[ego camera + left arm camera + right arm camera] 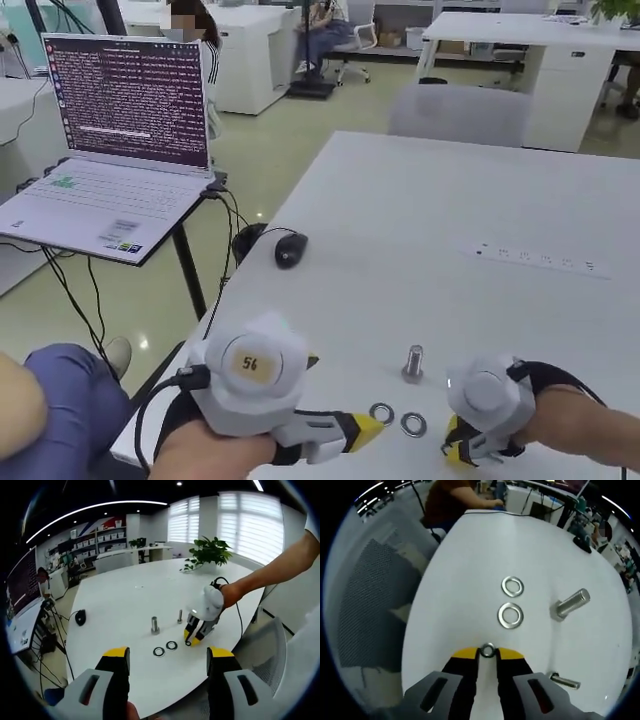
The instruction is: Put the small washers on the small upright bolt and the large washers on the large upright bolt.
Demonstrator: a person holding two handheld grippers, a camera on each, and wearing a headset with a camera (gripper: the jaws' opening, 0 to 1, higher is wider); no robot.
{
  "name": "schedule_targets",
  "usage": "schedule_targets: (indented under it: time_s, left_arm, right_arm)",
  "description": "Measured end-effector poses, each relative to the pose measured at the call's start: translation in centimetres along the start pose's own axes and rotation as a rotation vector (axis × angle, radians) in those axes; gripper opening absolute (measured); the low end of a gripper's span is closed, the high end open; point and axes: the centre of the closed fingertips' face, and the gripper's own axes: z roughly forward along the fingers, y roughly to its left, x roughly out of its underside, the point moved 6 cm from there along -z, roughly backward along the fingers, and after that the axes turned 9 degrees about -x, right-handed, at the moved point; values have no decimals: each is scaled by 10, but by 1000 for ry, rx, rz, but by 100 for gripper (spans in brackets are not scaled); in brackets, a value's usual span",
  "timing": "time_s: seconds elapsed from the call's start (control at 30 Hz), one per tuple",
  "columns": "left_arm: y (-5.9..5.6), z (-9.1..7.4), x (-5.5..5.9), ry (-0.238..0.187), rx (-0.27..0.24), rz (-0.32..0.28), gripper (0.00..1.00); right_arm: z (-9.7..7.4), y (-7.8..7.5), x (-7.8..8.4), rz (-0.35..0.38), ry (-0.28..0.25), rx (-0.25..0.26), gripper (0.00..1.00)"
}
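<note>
right gripper (487, 656): jaws narrow, pinched on a small washer (487, 650) at the yellow tips; held low over the table (470, 555), near its front edge.
left gripper (169, 654): jaws wide apart, nothing gripped; sat at the table's near edge, pointed at the bolts and the other gripper.
large washers (510, 615): two, flat on the table, side by side; just ahead of the right gripper's tips, clear of both bolts.
large bolt (572, 604): stood upright on its head, near the two flat washers.
small bolt (180, 616): upright, beside the large bolt, on the right gripper's side.
other: mouse (290, 250) farther up the table; open laptop (120, 150) on a stand to the left.
</note>
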Motion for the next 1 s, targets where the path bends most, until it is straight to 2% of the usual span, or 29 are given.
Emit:
schedule_targets:
  time_s: [0.17, 0.47, 0.57, 0.73, 0.9, 1.0]
  left_arm:
    - [0, -1, 2, 2, -6, -4, 62]
    - [3, -1, -1, -5, -18, -8, 62]
    - [3, -2, 0, -7, -20, -14, 62]
    - [4, -2, 2, -4, -20, -16, 62]
    - [3, -1, 0, -9, -16, -18, 62]
    - [4, 0, -2, -13, -15, -16, 62]
  right_arm:
    - [0, 0, 2, 23, -22, 9, 14]
    - [-4, 1, 9, 116, -82, 51, 13]
    - [-7, 2, 9, 172, -147, 67, 13]
    - [-12, 0, 15, 229, -186, 89, 13]
    - [-23, -3, 18, 290, -241, 139, 13]
    - [-37, -8, 22, 339, -273, 194, 13]
